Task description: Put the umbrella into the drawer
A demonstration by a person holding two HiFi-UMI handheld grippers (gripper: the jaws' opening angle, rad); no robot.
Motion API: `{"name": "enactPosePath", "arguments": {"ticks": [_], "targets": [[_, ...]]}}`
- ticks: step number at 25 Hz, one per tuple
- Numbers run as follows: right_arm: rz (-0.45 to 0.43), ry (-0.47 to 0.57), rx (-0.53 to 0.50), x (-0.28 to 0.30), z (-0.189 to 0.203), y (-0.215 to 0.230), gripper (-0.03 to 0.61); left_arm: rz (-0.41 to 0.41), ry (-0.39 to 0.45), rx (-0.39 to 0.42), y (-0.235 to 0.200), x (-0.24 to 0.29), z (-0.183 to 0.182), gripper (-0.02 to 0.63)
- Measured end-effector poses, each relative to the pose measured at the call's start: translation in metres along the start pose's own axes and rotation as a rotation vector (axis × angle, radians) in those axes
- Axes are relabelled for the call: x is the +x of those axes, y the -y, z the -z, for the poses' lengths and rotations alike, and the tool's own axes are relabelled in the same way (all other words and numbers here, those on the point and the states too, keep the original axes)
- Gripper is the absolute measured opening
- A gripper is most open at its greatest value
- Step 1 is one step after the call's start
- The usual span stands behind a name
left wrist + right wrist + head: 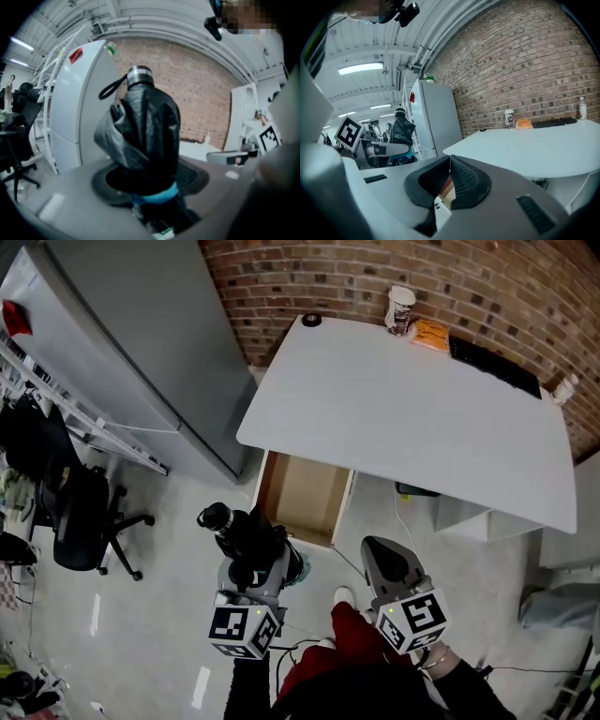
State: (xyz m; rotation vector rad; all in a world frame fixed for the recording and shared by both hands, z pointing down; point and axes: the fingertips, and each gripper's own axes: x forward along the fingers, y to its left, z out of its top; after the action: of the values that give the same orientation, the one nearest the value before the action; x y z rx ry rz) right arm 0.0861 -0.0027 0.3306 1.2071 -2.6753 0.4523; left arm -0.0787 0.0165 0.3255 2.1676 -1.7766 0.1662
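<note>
A folded black umbrella (246, 532) with a silver-ringed handle end (215, 517) and a wrist strap sticks up out of my left gripper (262, 561), which is shut on it low down, near a teal band (157, 195). In the left gripper view the umbrella (145, 136) fills the middle, above the gripper (146, 185). The wooden drawer (305, 495) stands pulled out under the white table (412, 418), just ahead of the umbrella. My right gripper (377, 549) hovers to the right of the drawer, shut and holding nothing; its pads meet at the tips (450, 158). The right gripper view shows the umbrella (401, 127) off to its left.
A tall grey fridge (141, 343) stands left of the drawer, with a black office chair (84, 521) further left. On the table's far edge by the brick wall are a cup (400, 307), an orange packet (431, 336), a keyboard (494, 364) and a bottle (565, 387). The person's red trouser leg (354, 634) is below.
</note>
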Motion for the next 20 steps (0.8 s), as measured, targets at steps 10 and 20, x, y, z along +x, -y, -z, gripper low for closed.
{"name": "enactPosePath", "arguments": {"ticks": [10,20], "targets": [[0.0,-0.044,0.068,0.023,0.012,0.035,0.006,0.016,-0.045,0.024,0.004,0.06,0.006,0.238],[0.08,-0.092,0.109,0.03,0.043,0.044,0.006,0.116,-0.123,0.106,0.003,0.101,0.032,0.238]]}}
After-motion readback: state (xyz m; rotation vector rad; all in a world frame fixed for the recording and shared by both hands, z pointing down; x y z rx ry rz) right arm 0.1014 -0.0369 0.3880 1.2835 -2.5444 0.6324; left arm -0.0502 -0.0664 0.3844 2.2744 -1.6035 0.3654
